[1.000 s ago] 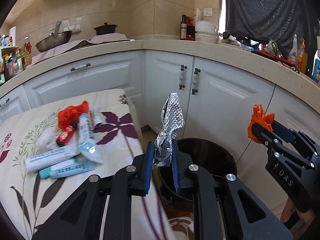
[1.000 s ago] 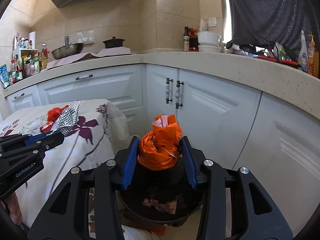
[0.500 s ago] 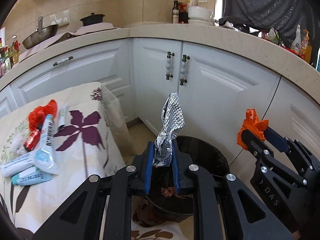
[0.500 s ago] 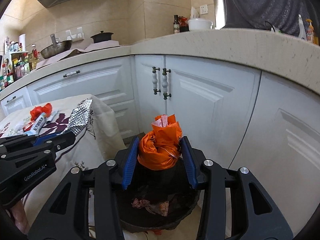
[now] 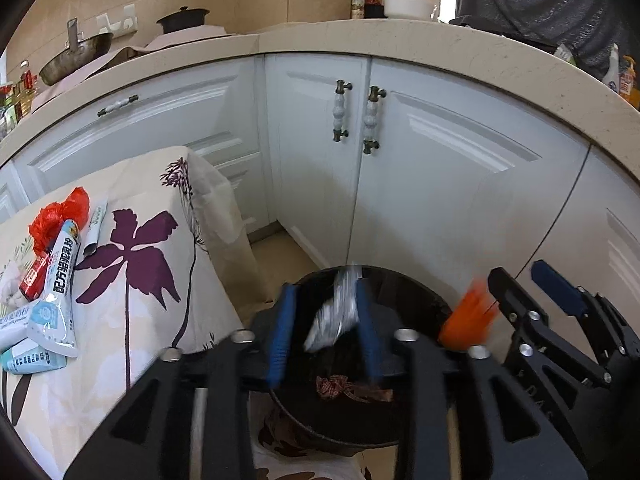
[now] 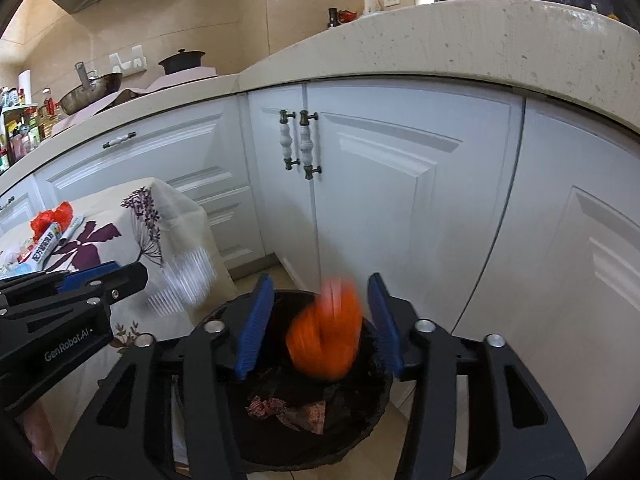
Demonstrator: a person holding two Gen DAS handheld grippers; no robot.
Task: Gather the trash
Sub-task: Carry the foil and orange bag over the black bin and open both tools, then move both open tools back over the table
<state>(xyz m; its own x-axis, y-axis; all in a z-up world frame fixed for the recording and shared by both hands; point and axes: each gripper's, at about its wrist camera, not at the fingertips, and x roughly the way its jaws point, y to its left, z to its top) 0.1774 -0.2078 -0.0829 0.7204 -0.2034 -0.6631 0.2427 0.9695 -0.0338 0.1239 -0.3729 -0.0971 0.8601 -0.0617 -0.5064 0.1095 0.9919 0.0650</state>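
My left gripper (image 5: 326, 330) is open above the black trash bin (image 5: 408, 292). A silver foil wrapper (image 5: 336, 312), blurred, is falling free between its fingers. My right gripper (image 6: 320, 324) is open over the same bin (image 6: 376, 424). A crumpled orange plastic bag (image 6: 326, 338), blurred, is dropping between its fingers. The bag also shows in the left wrist view (image 5: 466, 322), and the foil in the right wrist view (image 6: 186, 280). Scraps of trash (image 6: 288, 410) lie in the bin.
A table with a floral cloth (image 5: 132, 280) stands left of the bin. On it lie several tubes (image 5: 56, 292) and a red plastic bag (image 5: 58, 216). White cabinet doors (image 5: 420, 184) under a beige counter (image 5: 440, 52) close off the back and right.
Both grippers have opened over the bin. The foil wrapper and the orange bag have left the fingers and are falling. Both grippers have moved lower and closer to the bin.
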